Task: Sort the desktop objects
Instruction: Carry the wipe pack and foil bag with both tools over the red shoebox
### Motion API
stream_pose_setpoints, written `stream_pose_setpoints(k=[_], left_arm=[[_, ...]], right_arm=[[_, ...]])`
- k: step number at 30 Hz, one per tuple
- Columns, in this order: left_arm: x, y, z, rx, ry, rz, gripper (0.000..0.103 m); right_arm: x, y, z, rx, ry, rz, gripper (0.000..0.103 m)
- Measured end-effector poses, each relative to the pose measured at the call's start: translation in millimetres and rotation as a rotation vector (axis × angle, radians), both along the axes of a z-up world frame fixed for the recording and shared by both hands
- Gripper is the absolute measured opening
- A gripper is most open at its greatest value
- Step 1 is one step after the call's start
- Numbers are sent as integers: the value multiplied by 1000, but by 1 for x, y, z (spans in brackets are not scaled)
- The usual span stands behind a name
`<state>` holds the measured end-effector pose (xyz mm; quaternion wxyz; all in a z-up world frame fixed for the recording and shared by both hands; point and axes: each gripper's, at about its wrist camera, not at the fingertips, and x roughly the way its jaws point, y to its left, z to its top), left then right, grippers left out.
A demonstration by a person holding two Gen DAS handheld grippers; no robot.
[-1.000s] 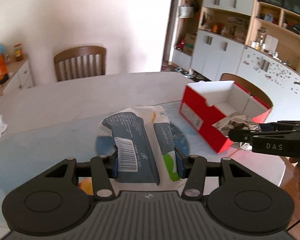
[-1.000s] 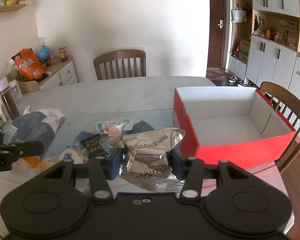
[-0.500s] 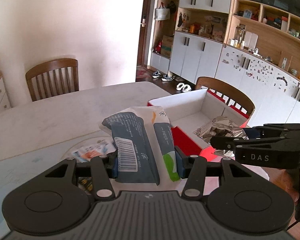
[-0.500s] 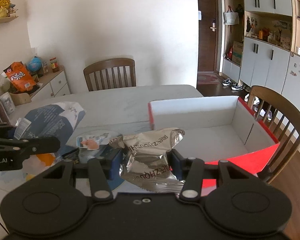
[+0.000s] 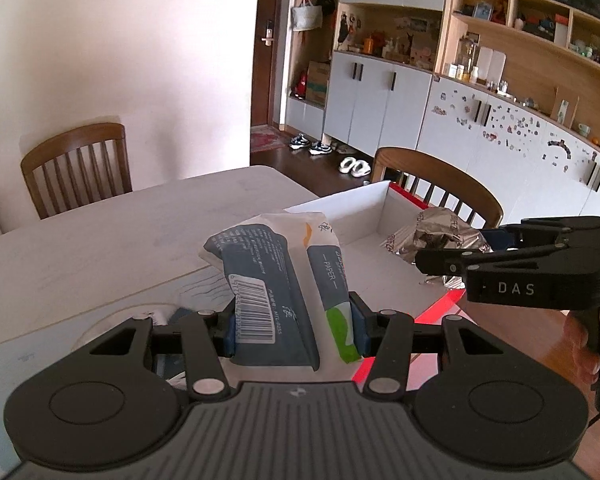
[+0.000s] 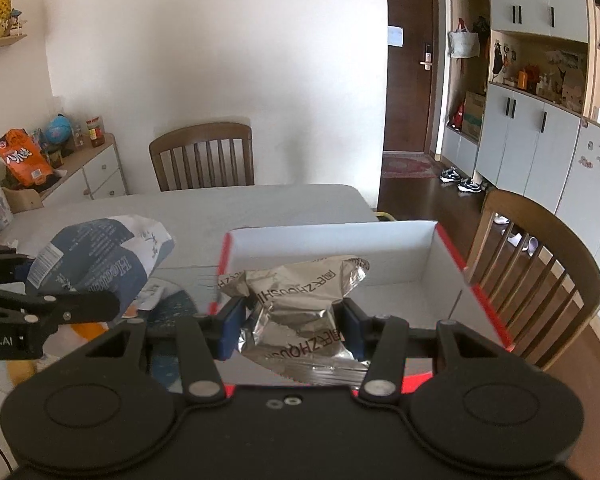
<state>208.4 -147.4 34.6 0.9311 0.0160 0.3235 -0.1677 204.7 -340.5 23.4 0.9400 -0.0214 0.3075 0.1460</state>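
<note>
— Tissues first: where's the blue-and-white soft paper tissue pack (image 5: 276, 280)?
— Clamped in the left claw (image 5: 292, 328), raised over the pale tabletop (image 5: 120, 240) beside the red cardboard box with white inside (image 6: 332, 240).
— And the crinkled silver foil snack bag (image 6: 300, 312)?
— Pinched in the right claw (image 6: 290, 328), above the box's open interior.

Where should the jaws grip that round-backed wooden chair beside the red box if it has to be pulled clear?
Take the wooden chair by its curved top rail, coming from above and behind. The rail is the only slim, exposed bar; the slats below leave narrow gaps, and the red box blocks the seat side. Both grippers are full at present.
</note>
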Motion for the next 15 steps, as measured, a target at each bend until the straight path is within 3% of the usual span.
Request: stream_pose_setpoints(k=[15], left_arm=[[57,-70,-17,74,43,-95,50]], right_arm=[[53,-56,-18,-37,56,12,50]])
